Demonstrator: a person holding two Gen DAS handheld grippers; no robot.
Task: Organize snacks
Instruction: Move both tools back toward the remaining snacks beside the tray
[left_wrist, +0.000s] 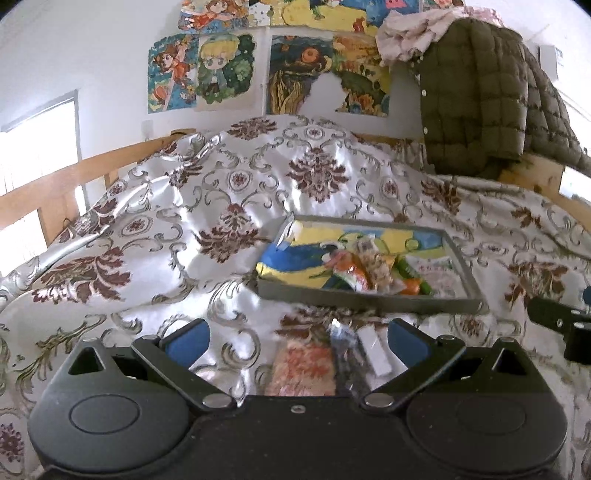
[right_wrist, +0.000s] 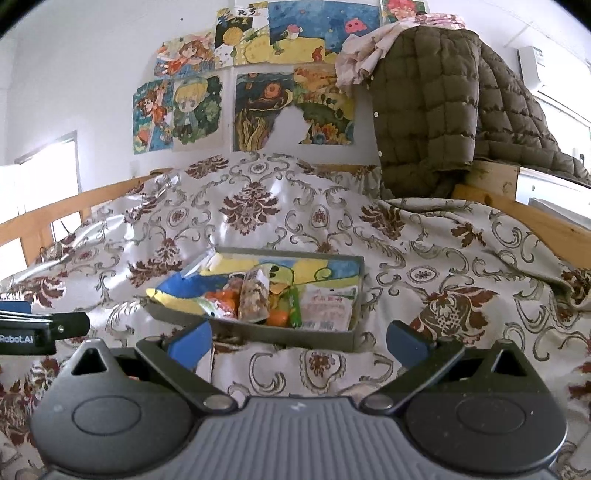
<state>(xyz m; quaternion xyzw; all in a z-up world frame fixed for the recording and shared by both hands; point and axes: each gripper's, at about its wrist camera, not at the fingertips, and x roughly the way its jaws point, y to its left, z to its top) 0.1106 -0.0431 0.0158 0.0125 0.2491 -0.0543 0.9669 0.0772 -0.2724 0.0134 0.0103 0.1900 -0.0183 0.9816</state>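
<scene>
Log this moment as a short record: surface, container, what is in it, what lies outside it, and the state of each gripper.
surface: patterned bedspread on a bed
container: shallow grey tray, picture-lined
in tray: several snack packets, piled near the middle
outside tray: a clear snack packet on the bedspread, between the left gripper's fingers
left gripper: open, jaws either side of that packet, not closed on it
right gripper: open, holding nothing, in front of the tray
background: drawings on the wall, quilted jacket hanging at right

Drawings above patterned bedspread.
</scene>
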